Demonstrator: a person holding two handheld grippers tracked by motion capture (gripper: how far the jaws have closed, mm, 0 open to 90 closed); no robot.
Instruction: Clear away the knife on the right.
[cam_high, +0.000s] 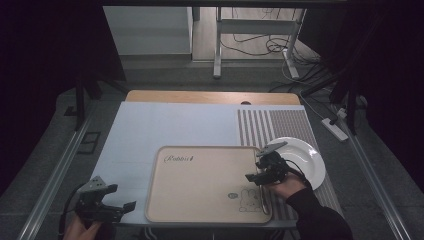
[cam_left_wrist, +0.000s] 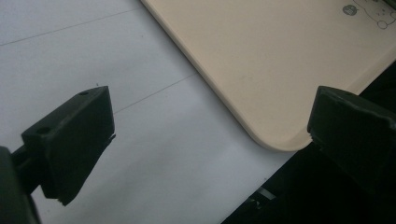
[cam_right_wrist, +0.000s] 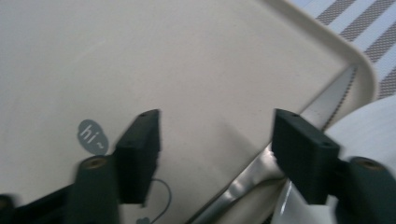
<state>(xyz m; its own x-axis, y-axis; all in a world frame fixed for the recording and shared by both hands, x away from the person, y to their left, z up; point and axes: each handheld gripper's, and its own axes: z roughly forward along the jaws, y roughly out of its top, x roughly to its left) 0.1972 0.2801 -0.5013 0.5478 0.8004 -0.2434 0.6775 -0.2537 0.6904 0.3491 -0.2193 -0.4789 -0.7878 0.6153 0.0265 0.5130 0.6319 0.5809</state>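
Note:
A beige tray (cam_high: 200, 185) with a rabbit drawing lies at the table's front middle. A silver knife (cam_right_wrist: 247, 179) rests in it along its right rim, its serrated blade pointing to the tray's far corner. My right gripper (cam_high: 255, 172) hovers over the tray's right side. In the right gripper view, the right gripper (cam_right_wrist: 217, 121) stands open, and the knife runs under its right-hand jaw with neither pad touching it. My left gripper (cam_high: 121, 197) is at the table's front left, open and holding nothing. In the left gripper view, the left gripper (cam_left_wrist: 212, 100) looks at the tray's corner (cam_left_wrist: 280, 60).
A white plate (cam_high: 305, 157) sits just right of the tray on a striped mat (cam_high: 280, 125), close behind my right gripper. A pale sheet (cam_high: 175, 125) covers the table's left and far parts. The front table edge (cam_left_wrist: 261, 186) lies right below the left gripper.

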